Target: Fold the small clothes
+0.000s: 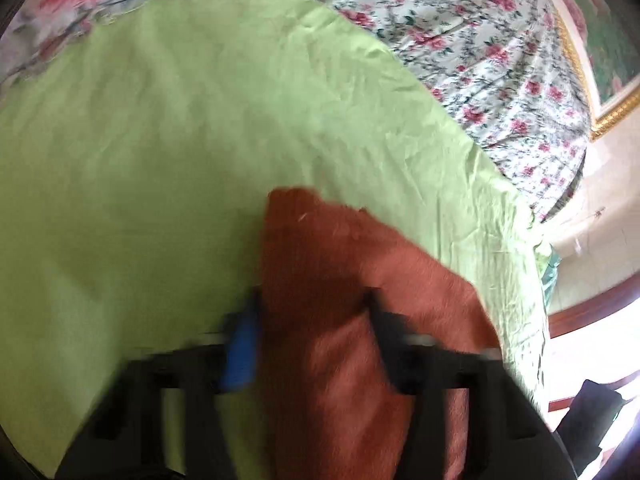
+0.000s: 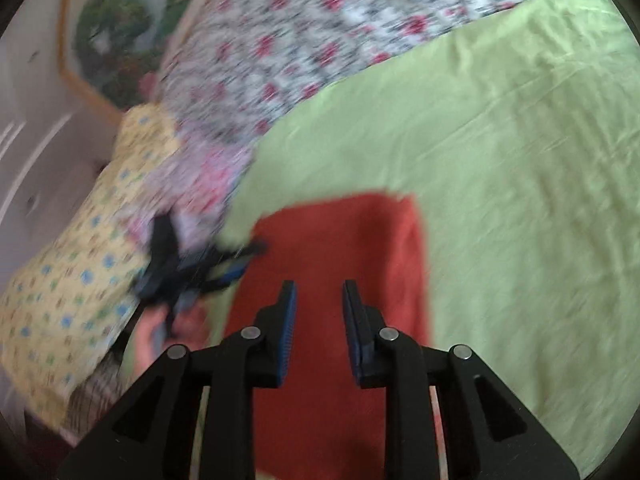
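Note:
A rust-orange cloth (image 1: 344, 360) (image 2: 340, 240) lies on a light green sheet (image 1: 180, 140) (image 2: 500, 160) spread over the bed. In the left wrist view, my left gripper (image 1: 312, 312) is blurred. Its fingers stand apart, the blue pad (image 1: 240, 352) at the cloth's left edge and the other finger on the cloth, with a fold of cloth between them. The right wrist view shows this gripper (image 2: 192, 268) at the cloth's left edge, held by a hand (image 2: 160, 332). My right gripper (image 2: 320, 292) hovers over the cloth's near part, jaws a little apart and holding nothing.
A floral bedsheet (image 1: 480, 40) (image 2: 280, 40) covers the bed beyond the green sheet. A yellow patterned pillow (image 2: 72, 280) lies at the left. A gold-framed picture (image 1: 608, 60) (image 2: 116, 32) leans behind the bed. Pale floor (image 1: 592, 208) shows past the bed's edge.

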`<action>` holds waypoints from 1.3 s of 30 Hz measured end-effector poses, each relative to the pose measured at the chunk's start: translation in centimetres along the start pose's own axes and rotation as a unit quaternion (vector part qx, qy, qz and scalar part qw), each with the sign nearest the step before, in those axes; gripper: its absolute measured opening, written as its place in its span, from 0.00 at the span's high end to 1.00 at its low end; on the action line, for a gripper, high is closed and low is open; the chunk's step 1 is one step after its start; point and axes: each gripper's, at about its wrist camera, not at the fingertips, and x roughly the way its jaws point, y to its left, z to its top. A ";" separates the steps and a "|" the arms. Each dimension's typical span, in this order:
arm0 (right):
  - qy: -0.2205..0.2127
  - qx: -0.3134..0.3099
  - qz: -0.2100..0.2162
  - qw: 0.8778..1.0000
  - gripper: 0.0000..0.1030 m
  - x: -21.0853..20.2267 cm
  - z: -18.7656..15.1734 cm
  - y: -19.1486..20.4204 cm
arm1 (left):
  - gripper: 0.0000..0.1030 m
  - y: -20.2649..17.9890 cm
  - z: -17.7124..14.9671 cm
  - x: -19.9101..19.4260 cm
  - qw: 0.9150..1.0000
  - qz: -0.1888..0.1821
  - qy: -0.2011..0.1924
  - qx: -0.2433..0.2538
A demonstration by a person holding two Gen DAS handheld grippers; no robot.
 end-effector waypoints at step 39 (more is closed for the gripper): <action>-0.025 0.032 -0.091 0.995 0.44 -6.3 -9.9 -1.9 | 0.33 -5.1 -28.5 -11.3 0.963 0.132 -0.078 0.222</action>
